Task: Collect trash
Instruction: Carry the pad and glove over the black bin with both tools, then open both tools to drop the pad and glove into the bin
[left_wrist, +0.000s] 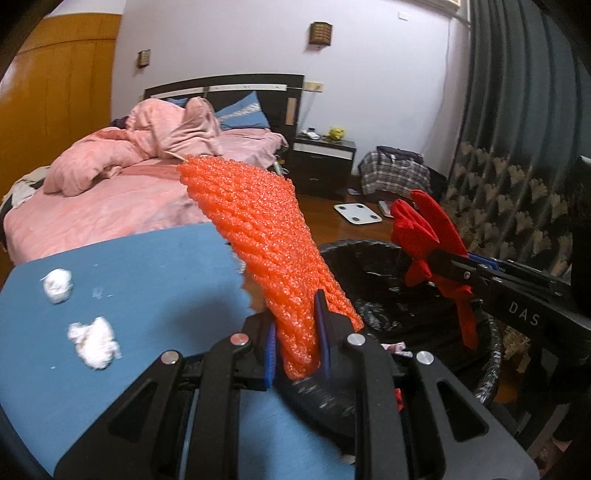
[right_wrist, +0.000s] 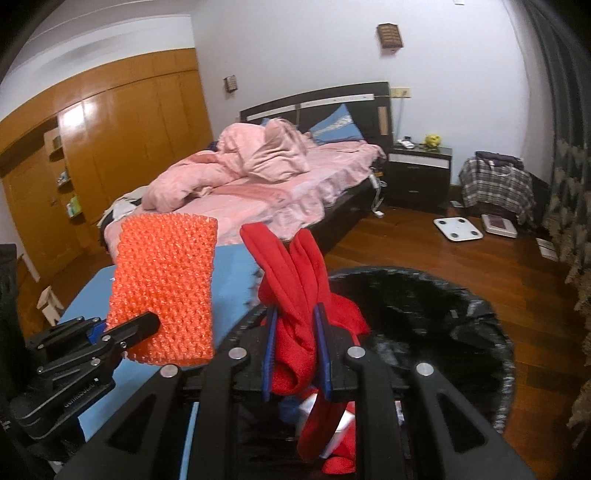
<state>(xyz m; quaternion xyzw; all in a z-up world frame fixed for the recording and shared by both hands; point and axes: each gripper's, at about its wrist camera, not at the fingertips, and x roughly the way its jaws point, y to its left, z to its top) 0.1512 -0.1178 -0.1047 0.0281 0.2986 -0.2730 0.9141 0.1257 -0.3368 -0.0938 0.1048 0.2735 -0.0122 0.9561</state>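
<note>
Tongs: two; left tongs (left_wrist: 297, 345) clamped on the orange foam net (left_wrist: 258, 229), right tongs (right_wrist: 295, 347) clamped on the red cloth (right_wrist: 295, 288).
Foam net: one, held up over the desk edge beside the bin.
Red cloth: one, hanging over the bin mouth.
Tissue wads: two (left_wrist: 57, 285) (left_wrist: 95, 342), on the blue desk (left_wrist: 155, 280); left view only.
Bin: one, black-lined trash bin (right_wrist: 443, 306), touching the desk.
Room: bedroom, pink bed (right_wrist: 266, 184), wooden floor (right_wrist: 424, 254); the right view alone shows the wardrobe shelves (right_wrist: 66, 181).
</note>
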